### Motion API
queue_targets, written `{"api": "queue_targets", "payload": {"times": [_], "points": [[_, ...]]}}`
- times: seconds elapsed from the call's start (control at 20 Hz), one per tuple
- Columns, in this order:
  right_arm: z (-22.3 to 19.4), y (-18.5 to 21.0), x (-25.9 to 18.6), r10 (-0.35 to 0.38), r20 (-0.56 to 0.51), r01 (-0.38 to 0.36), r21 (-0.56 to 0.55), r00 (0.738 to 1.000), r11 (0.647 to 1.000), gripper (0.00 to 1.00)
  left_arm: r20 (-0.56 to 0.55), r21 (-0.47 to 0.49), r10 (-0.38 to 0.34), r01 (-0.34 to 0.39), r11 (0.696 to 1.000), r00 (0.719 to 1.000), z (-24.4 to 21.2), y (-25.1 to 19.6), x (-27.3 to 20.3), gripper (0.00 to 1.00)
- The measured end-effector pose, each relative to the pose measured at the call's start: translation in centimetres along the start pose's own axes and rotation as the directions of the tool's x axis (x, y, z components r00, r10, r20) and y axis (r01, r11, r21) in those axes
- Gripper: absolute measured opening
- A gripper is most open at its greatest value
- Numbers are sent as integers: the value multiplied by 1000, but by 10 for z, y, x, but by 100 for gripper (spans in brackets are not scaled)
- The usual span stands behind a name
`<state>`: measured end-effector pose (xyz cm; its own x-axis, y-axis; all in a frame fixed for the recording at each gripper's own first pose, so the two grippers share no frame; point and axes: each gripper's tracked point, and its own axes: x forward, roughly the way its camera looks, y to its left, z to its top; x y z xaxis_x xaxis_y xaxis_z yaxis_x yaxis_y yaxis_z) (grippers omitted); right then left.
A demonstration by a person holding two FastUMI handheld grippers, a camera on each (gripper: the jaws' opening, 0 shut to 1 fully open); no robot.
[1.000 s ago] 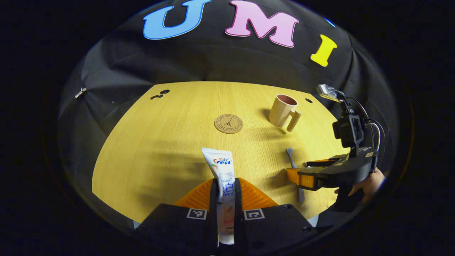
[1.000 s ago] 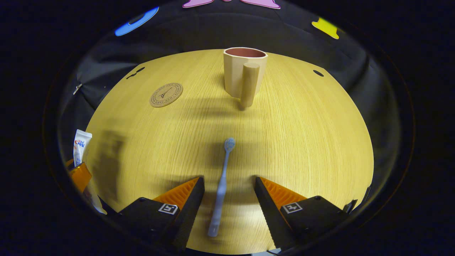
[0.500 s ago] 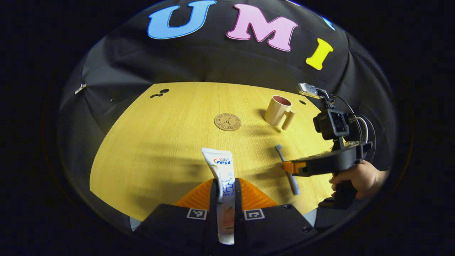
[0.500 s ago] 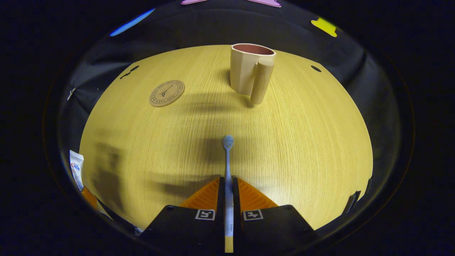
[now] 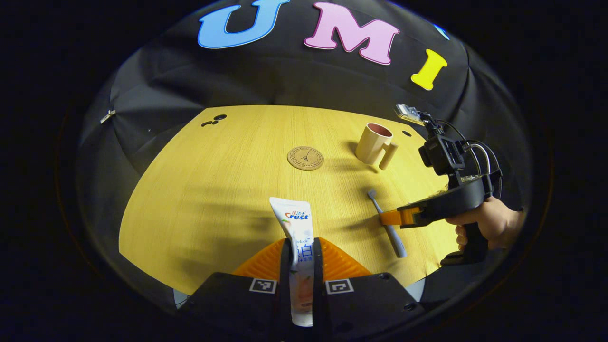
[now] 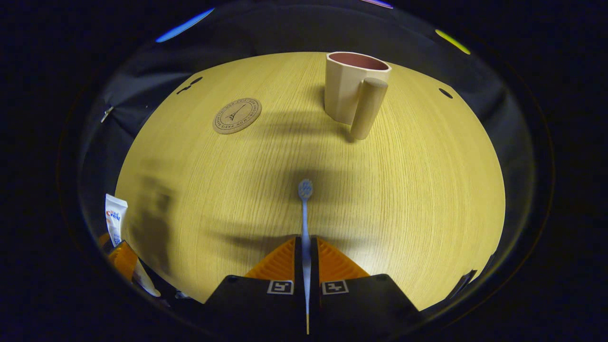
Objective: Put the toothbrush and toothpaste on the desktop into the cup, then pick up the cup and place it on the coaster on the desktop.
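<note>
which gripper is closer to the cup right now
Right. The right gripper, shut on the toothbrush, sits just short of the cup. The left gripper, shut on the toothpaste, is farther back, off to the cup's left.

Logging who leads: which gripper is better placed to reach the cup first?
Probably right: the right gripper, shut on the toothbrush, faces the cup nearly head-on; the left gripper sees it off to one side.

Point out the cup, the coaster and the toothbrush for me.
cup point(image 6: 343, 90), right gripper view, on its side wall.
coaster point(image 6: 237, 116), right gripper view, on its centre.
toothbrush point(image 6: 305, 188), right gripper view, on its bristle head.
</note>
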<state>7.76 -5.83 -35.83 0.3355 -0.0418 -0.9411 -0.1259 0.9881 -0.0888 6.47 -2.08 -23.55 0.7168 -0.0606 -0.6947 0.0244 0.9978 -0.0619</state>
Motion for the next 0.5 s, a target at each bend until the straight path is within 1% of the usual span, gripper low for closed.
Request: {"api": "queue_targets", "payload": {"times": [0.15,0.25,0.5], "points": [[0,-4,-1,32,-12,-31,21,999,999,7,2,-6,19,-19,1000,1000,10,2,7,23],[7,-10,-6,52,1,-52,49,999,997,7,35,-15,35,-34,999,999,25,4,10,23],[32,-38,-22,87,51,-93,108,995,990,7,65,-24,28,-27,999,997,61,-7,25,23]]}}
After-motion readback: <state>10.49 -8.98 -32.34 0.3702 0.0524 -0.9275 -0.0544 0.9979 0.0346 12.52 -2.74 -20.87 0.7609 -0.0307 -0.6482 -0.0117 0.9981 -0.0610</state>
